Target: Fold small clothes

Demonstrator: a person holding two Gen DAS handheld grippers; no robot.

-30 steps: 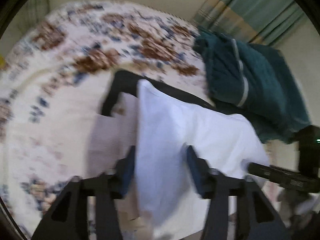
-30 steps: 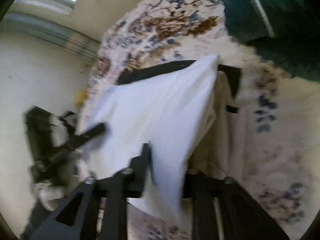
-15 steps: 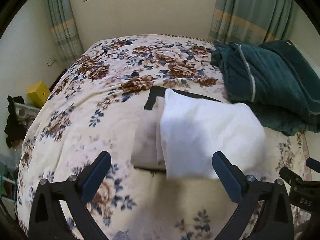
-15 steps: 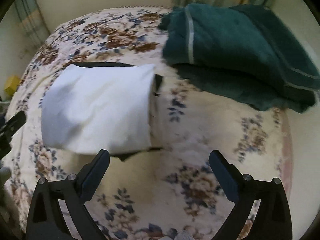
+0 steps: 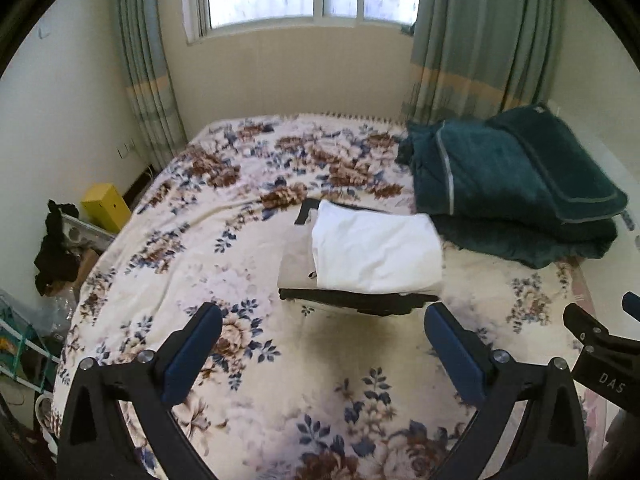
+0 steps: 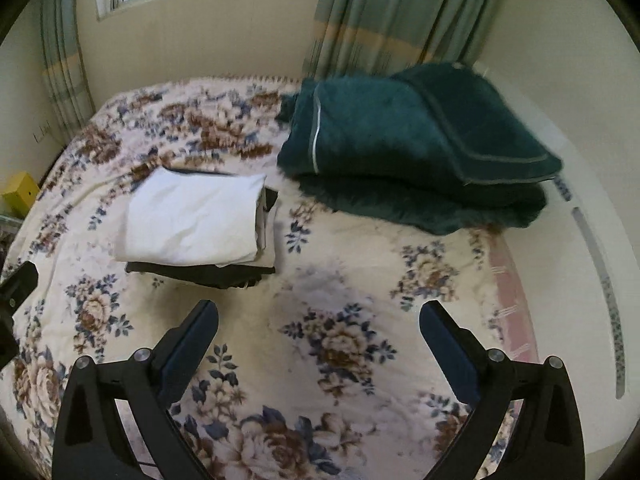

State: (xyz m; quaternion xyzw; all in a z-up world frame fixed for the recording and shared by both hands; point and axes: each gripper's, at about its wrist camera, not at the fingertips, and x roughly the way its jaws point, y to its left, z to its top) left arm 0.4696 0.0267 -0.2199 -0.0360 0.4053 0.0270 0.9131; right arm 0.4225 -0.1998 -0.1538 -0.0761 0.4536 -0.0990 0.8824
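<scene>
A folded white garment (image 5: 376, 250) lies on top of a small stack, over a beige piece (image 5: 295, 264) and a black piece (image 5: 360, 304), in the middle of the floral bed. The same stack shows in the right wrist view, white garment (image 6: 192, 220) on top. My left gripper (image 5: 322, 320) is open and empty, held back above the bed in front of the stack. My right gripper (image 6: 318, 320) is open and empty, to the right of the stack. Part of the right gripper also shows at the right edge of the left wrist view (image 5: 600, 344).
A folded dark green blanket (image 5: 512, 184) lies at the bed's far right, close behind the stack. The floral bedspread (image 5: 240, 240) covers the bed. A yellow box (image 5: 105, 206) and clutter stand on the floor at the left. Curtains and a window are behind.
Both grippers let go of the white garment, opened wide and pulled back and up. The white garment now lies flat on the stack.
</scene>
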